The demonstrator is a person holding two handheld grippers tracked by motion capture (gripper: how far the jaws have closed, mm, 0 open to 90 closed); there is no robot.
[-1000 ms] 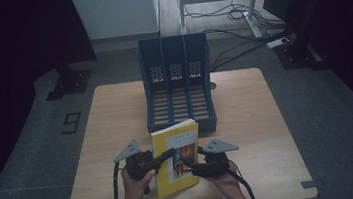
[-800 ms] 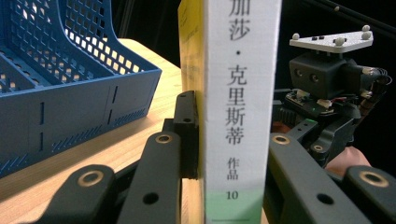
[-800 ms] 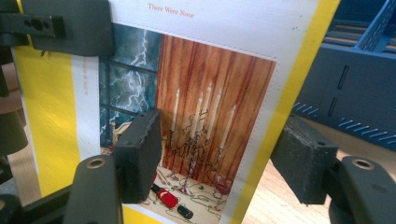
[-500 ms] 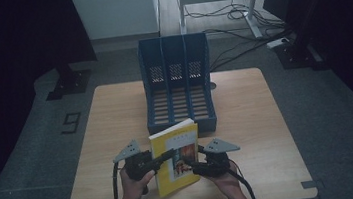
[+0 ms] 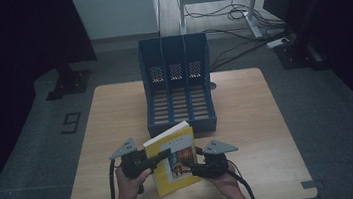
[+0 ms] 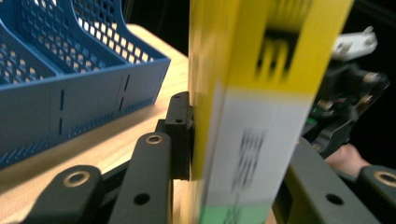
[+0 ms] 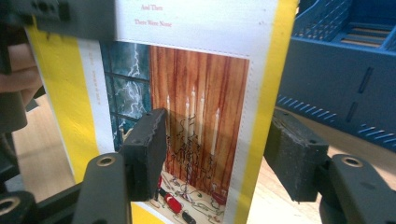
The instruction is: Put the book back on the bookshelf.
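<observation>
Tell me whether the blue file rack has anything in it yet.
Empty. In the high view all three slots of the rack show bare slatted floors, and the yellow book is outside it, in front, over the table.

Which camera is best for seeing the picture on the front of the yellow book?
The right gripper view: the yellow book faces it close up, showing candles, red curtains and a stormy window. The high view shows the whole book, its picture tiny. The left gripper view shows its blurred spine, edge-on.
</observation>
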